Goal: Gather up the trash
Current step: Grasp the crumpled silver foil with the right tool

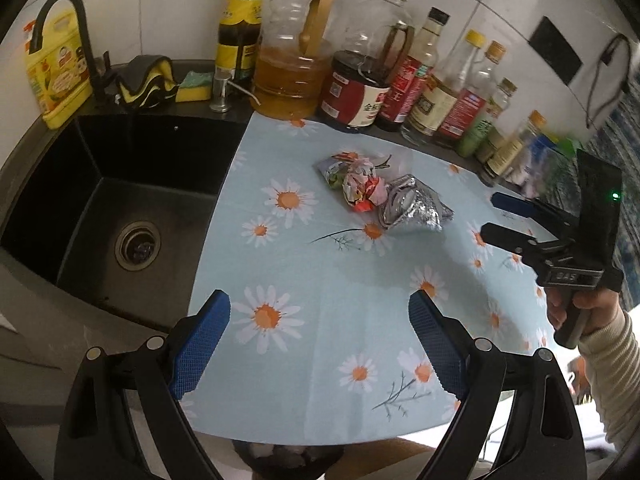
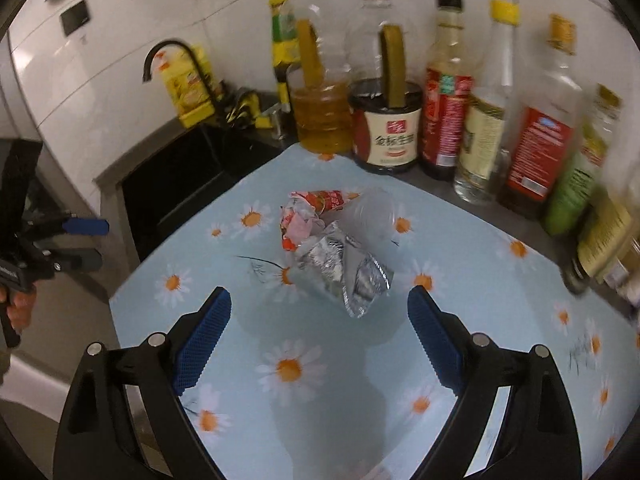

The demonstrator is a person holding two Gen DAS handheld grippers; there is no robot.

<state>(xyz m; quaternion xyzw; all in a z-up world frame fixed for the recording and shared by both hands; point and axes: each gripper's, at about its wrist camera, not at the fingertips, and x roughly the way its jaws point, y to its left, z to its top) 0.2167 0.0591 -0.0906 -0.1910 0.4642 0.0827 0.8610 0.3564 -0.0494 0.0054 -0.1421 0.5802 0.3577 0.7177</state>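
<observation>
Claws [image 1: 320, 344] [image 2: 320, 344] wide apart, empty.

Pale blue cloth [image 1: 320, 360] printed with white, orange-centred daisies; crumpled silver foil wrapper [image 1: 414, 204]; red, white and green wrappers [image 1: 360, 184]; black sink [image 1: 120, 200]; yellow sponge [image 1: 194, 86]; blue pads [image 2: 202, 344] on black hand-held grippers

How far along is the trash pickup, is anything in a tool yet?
Nothing looks collected yet. The silver foil wrapper, crumpled red wrapper and clear plastic cup all lie together on the floral cloth. Both the left tool and right tool are open and empty, so every piece remains.
</observation>
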